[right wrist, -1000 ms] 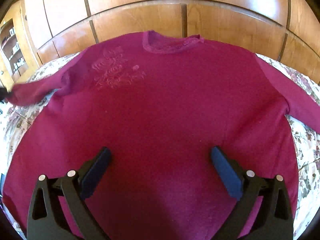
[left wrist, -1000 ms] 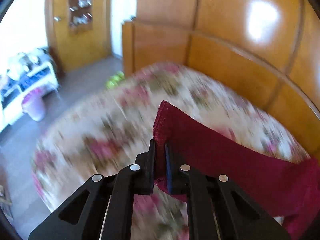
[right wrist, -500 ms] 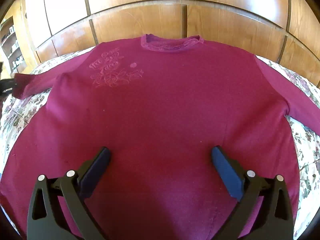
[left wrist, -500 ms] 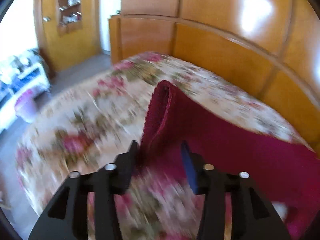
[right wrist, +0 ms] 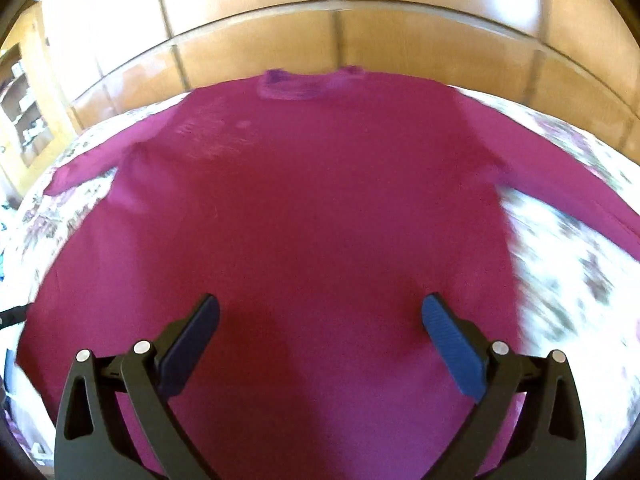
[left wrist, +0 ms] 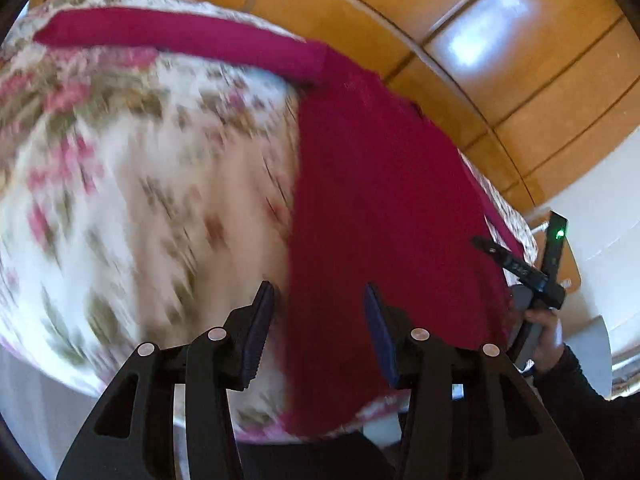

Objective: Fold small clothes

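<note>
A dark-red sweater (right wrist: 304, 216) lay spread flat, front up, on our flowered bedspread (left wrist: 132, 184), collar toward the wooden headboard (right wrist: 256, 44). Our left gripper (left wrist: 318, 322) stood partly open and empty above the sweater's left side edge, near the hem; one sleeve (left wrist: 180, 40) lay stretched out along the headboard. Our right gripper (right wrist: 320, 340) stood wide open and empty over the lower body.

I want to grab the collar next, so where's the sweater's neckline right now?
In the right wrist view, the neckline sits at the far top centre of the maroon sweater, next to the wooden headboard.
</note>
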The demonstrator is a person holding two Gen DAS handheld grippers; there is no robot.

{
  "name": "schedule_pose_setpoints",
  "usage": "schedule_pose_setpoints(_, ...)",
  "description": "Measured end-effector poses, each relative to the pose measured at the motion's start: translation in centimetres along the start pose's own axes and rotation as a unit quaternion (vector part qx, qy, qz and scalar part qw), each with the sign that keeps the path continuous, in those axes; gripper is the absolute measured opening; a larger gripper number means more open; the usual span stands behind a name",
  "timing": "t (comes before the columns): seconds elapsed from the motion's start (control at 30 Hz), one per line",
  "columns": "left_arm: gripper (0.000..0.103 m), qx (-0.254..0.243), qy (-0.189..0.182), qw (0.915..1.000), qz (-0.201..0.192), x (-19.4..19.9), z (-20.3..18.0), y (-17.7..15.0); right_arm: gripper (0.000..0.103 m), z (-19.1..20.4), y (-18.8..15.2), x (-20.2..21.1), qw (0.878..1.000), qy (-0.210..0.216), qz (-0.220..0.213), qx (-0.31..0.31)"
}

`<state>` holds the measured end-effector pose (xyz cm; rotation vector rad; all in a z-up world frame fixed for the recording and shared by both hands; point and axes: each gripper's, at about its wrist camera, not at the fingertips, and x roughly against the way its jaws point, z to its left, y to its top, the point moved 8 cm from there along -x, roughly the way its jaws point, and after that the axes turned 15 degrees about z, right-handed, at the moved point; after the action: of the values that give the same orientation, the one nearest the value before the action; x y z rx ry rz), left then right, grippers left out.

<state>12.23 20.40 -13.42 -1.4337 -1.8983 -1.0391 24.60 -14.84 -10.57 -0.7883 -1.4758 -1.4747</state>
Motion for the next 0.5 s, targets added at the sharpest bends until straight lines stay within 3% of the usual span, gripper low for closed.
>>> schedule_pose_setpoints(0.07, 0.045, 0.002, -0.018, 0.9998, 0.005, -0.7, -0.6, -0.9, 0.101, -3.4, -3.2, 1.2, 0.999, -0.019, 0.011, -0.029)
schedule_pose_setpoints(0.13, 0.045, -0.002, -0.014, 0.9999, 0.001, -1.2, -0.8, -1.4, 0.095, -5.3, -6.1, 1.6, 0.998, 0.002, 0.035, -0.054)
schedule_pose_setpoints(0.17, 0.043, -0.004, -0.013, 0.9999, 0.002, -1.5, -0.9, -1.5, 0.083, -5.9, -8.1, 2.0, 0.997, 0.021, 0.047, -0.059)
schedule_pose_setpoints(0.23, 0.031, -0.008, -0.006, 0.9999, 0.005, -2.0, -1.1, -1.6, 0.07, -5.9, -10.3, 3.0, 0.997, 0.033, 0.05, -0.054)
schedule_pose_setpoints(0.3, 0.013, -0.01, 0.007, 0.9999, 0.006, -2.0, -1.2, -1.3, 0.056, -5.5, -11.7, 3.8, 0.995, 0.054, 0.054, -0.059)
schedule_pose_setpoints(0.4, 0.009, -0.014, 0.015, 0.9998, 0.002, -1.7, -1.6, -1.8, 0.035, -4.2, -12.6, 4.2, 0.993, 0.082, 0.059, -0.053)
schedule_pose_setpoints(0.5, 0.008, -0.032, 0.023, 0.9992, -0.006, -0.9, -2.6, -2.1, 0.015, -2.8, -12.5, 4.1, 0.994, 0.081, 0.064, -0.032)
